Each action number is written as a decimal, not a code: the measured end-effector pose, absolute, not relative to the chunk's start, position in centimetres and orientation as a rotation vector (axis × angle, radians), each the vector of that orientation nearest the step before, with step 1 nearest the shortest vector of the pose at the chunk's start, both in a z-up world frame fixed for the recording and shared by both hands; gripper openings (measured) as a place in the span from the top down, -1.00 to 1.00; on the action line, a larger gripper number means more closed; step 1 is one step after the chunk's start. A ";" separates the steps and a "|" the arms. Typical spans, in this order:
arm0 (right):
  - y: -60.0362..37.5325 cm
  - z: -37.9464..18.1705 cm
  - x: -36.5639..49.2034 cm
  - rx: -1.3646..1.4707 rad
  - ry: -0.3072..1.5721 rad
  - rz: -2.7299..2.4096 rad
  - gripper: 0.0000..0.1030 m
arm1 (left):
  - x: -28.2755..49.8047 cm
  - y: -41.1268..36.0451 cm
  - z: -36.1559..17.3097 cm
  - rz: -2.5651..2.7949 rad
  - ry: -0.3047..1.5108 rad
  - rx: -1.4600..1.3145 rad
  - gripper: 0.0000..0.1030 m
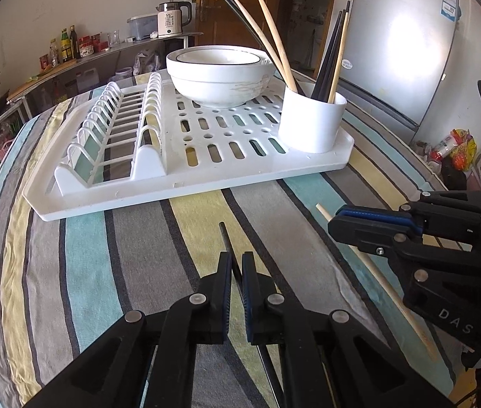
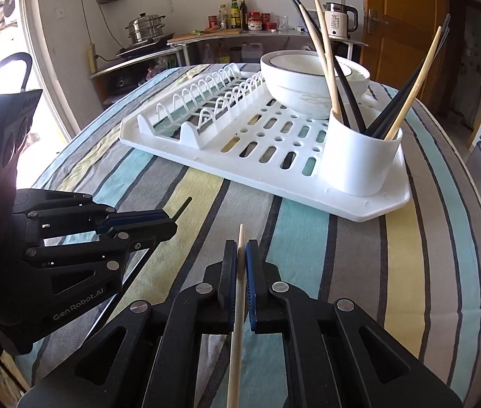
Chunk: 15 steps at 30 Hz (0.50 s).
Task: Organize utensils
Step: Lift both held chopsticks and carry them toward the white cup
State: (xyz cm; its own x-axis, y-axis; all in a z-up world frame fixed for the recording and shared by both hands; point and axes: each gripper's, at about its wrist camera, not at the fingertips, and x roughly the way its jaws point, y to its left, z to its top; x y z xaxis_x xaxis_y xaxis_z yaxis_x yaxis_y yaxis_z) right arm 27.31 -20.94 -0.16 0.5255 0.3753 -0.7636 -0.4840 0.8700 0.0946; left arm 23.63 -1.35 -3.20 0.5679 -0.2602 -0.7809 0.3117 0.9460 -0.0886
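Observation:
My left gripper (image 1: 237, 265) is shut on a black chopstick (image 1: 225, 238) whose tip pokes out past the pads. My right gripper (image 2: 241, 255) is shut on a light wooden chopstick (image 2: 237, 323) that runs down out of the frame. Each gripper shows in the other's view: the right gripper (image 1: 337, 219) with the wooden chopstick (image 1: 323, 211), the left gripper (image 2: 169, 221) with the black chopstick (image 2: 184, 205). Ahead, a white cup (image 1: 310, 122) (image 2: 359, 159) on the corner of a white dish rack (image 1: 179, 173) (image 2: 240, 166) holds several black and wooden chopsticks.
A white bowl (image 1: 220, 78) (image 2: 308, 81) with a dark rim line sits on the rack behind the cup. The table wears a striped cloth (image 1: 121, 265) (image 2: 308, 238). A fridge (image 1: 400, 51) stands at the right, a counter with bottles and a kettle (image 2: 339, 20) behind.

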 end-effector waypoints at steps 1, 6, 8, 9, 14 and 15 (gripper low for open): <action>-21.2 0.3 27.3 -0.127 0.865 0.514 0.90 | 23.5 -1.3 -2.7 -0.337 0.896 0.058 0.89; -22.8 3.2 26.6 -0.072 0.786 0.511 0.90 | 22.6 -1.2 0.6 -0.346 0.826 0.052 0.90; -23.4 4.4 26.4 -0.054 0.752 0.508 0.90 | 22.1 -1.1 2.2 -0.349 0.792 0.049 0.91; -23.7 5.1 26.1 -0.044 0.734 0.506 0.90 | 21.9 -1.0 2.9 -0.352 0.776 0.044 0.91; -25.2 8.0 24.5 -0.009 0.645 0.501 0.90 | 20.5 -0.6 6.7 -0.363 0.693 0.022 0.93; -25.4 8.5 24.2 -0.004 0.628 0.501 0.90 | 20.2 -0.6 7.3 -0.363 0.677 0.020 0.93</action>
State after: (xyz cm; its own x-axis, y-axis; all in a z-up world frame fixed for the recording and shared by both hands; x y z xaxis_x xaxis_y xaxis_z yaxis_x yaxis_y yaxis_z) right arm 24.19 -25.39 8.53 0.6944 0.4472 -0.5638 -0.4496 0.8813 0.1452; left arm 20.21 -0.59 7.34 0.7189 -0.3218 -0.6161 0.3348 0.9371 -0.0987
